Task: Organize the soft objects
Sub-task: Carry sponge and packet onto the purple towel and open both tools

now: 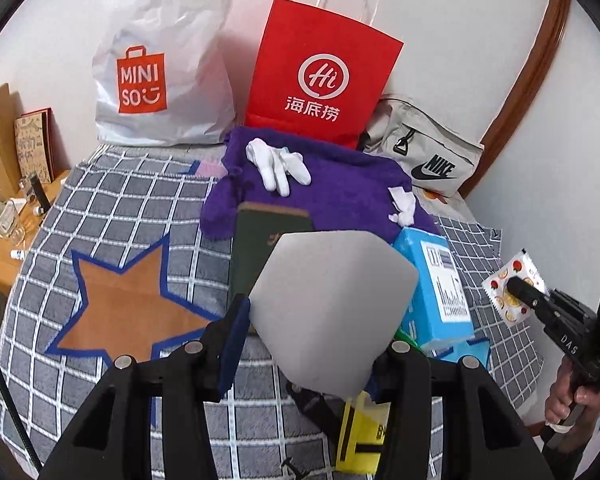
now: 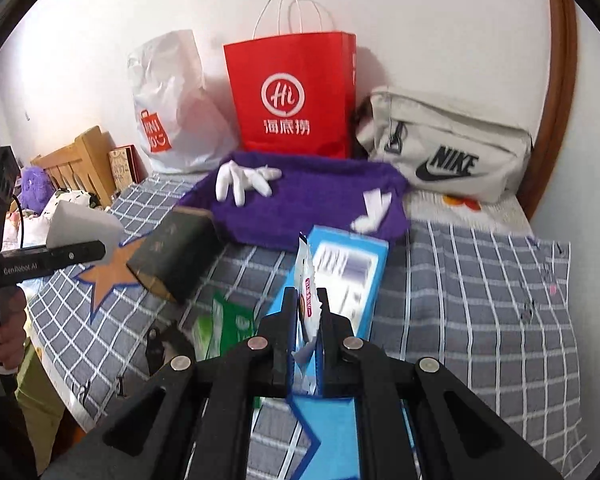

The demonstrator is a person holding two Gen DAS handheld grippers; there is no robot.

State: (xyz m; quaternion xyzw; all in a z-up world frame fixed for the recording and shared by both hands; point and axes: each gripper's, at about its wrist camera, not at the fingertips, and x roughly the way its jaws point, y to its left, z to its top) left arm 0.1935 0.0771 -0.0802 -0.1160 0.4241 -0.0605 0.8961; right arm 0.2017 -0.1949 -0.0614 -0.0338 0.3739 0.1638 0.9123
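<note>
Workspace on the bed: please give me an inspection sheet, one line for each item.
Surface: bed with grey checked blanket.
Job's things: grey sponge in left claw; sachet in right claw; white gloves and tissue on purple towel.
Clutter: dark book, blue box, green packet, yellow item.
Claws: both shut on their loads.
Cables: black cable at left edge.
Surroundings: red bag, white bag, Nike bag against wall.

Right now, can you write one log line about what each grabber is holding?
left gripper: shut on grey sponge | right gripper: shut on snack packet | both above checked blanket
</note>
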